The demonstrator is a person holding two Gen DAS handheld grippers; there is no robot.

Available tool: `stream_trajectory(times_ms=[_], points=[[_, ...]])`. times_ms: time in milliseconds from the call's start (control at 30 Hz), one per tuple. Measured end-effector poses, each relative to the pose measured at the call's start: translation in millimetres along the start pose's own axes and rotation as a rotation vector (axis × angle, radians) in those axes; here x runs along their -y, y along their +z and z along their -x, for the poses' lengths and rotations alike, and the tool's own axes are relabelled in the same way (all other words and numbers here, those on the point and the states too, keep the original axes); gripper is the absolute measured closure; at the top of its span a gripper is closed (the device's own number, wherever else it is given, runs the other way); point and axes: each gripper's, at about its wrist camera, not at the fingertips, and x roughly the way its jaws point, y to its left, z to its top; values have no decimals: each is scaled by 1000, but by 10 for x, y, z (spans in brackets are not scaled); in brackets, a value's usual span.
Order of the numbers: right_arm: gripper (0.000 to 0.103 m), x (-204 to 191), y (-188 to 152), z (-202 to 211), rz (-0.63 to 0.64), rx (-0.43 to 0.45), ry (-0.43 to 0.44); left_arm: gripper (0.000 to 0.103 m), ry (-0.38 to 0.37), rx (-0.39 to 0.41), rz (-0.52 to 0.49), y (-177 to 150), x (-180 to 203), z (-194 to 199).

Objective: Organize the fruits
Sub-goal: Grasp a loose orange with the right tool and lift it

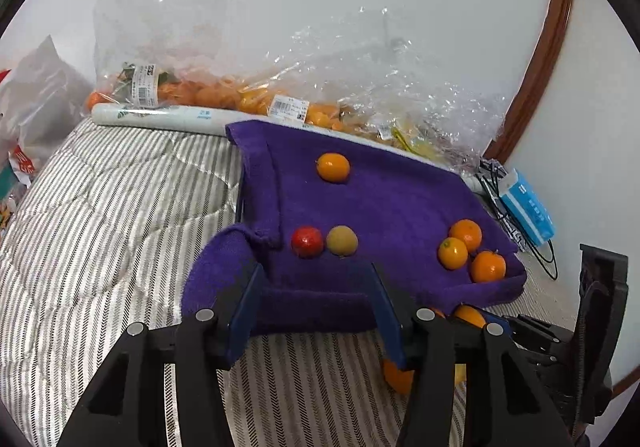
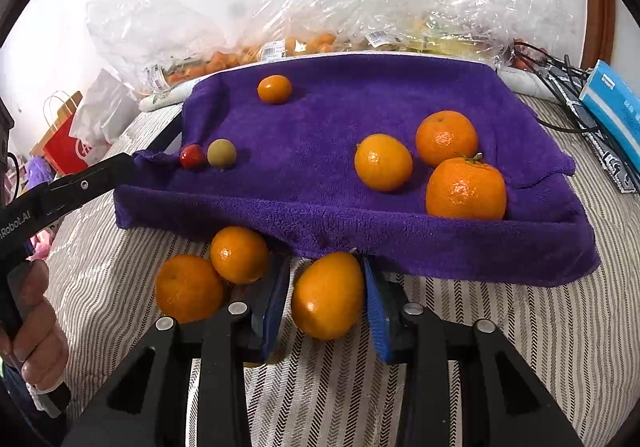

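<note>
The right tool closes its blue pads on a glossy, egg-shaped orange fruit on the striped bedding, its long axis running up toward the purple towel, narrow end first. The left tool stands part open and empty at the towel's near edge, by a small red fruit.
</note>
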Motion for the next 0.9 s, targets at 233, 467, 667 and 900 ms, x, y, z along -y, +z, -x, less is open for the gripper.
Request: stream_trajectory(times_ms=[233, 467, 667, 900], points=[[70, 12, -17, 74, -6, 42, 24, 53, -30, 4, -5, -5, 16, -2], [71, -59, -69, 217, 43, 105, 12, 53, -71, 33, -38, -40, 104, 55], [72, 135, -118, 392, 21, 134, -26, 53, -82, 28, -64, -58, 171, 51], [72, 379, -218, 531, -9, 140, -72, 52, -102, 39, -94, -99, 241, 82]])
